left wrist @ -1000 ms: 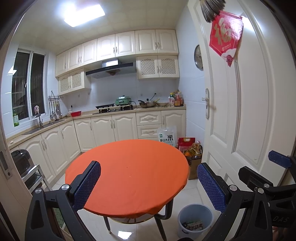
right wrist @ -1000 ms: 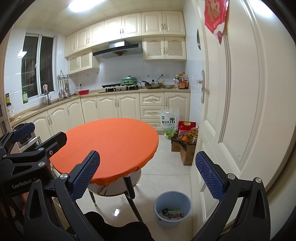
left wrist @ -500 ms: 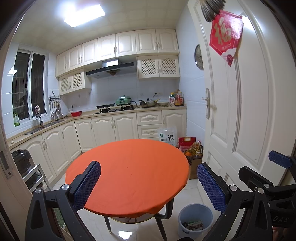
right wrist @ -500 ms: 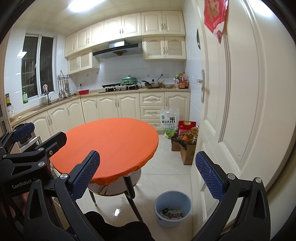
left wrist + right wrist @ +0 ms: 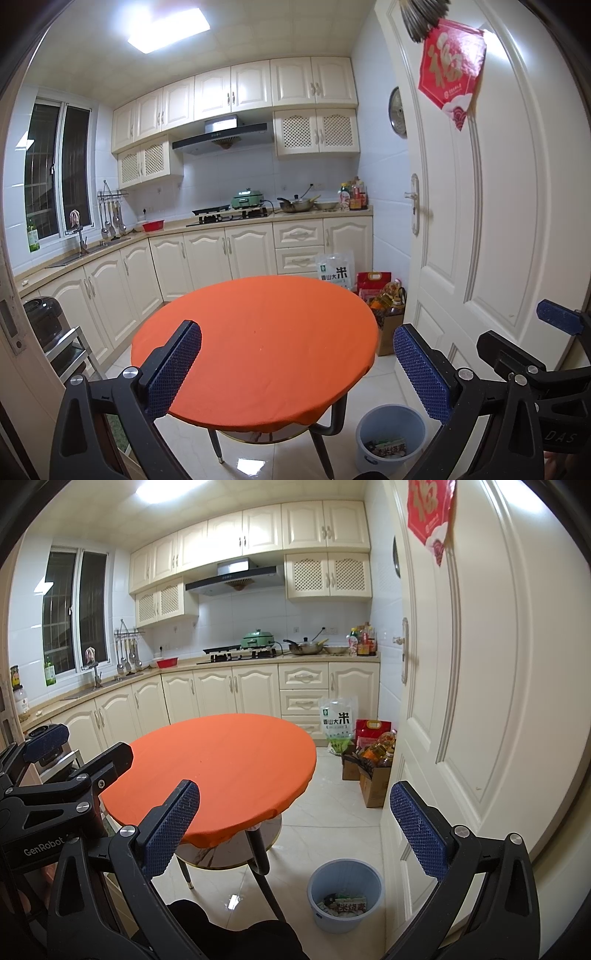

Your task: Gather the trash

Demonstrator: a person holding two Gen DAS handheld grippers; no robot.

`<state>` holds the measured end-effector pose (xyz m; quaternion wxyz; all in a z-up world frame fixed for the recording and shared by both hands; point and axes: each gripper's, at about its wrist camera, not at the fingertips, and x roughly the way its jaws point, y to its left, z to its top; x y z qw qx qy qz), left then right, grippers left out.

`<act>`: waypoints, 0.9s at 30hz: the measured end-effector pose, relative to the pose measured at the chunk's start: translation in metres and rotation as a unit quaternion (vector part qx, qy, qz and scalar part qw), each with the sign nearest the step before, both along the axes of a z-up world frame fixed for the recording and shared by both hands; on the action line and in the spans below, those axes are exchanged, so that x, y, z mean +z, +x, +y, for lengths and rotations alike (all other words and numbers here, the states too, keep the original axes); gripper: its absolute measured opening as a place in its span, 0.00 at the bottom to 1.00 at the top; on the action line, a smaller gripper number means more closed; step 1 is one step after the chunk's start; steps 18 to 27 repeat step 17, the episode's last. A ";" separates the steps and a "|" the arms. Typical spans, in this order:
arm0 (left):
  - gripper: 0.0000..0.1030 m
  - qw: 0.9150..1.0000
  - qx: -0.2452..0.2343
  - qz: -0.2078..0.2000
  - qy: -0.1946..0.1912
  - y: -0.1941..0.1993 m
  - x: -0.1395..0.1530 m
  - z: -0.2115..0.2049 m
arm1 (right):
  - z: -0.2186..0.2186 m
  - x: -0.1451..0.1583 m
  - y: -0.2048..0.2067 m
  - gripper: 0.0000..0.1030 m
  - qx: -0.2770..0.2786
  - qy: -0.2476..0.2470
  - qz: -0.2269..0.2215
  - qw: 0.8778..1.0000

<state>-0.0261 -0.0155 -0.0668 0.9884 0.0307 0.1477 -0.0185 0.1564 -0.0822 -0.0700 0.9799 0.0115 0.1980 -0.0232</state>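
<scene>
Bin upright on floor, wrappers inside.

Tabletop bare — bin unblocked.

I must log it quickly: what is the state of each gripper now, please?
Left gripper: open, fingers wide apart, holding nothing.
Right gripper: open, fingers wide apart, holding nothing.
</scene>
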 end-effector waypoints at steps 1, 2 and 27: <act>0.99 1.000 0.000 0.000 0.001 0.001 0.000 0.000 | 0.000 0.000 0.000 1.00 0.000 0.000 0.000 1.000; 0.99 1.000 0.001 0.001 0.001 0.001 0.000 -0.001 | -0.001 0.000 0.000 1.00 0.000 0.000 0.001 1.000; 0.99 1.000 -0.004 0.002 0.002 0.010 -0.003 0.000 | 0.002 -0.005 0.004 1.00 -0.006 0.002 0.005 1.000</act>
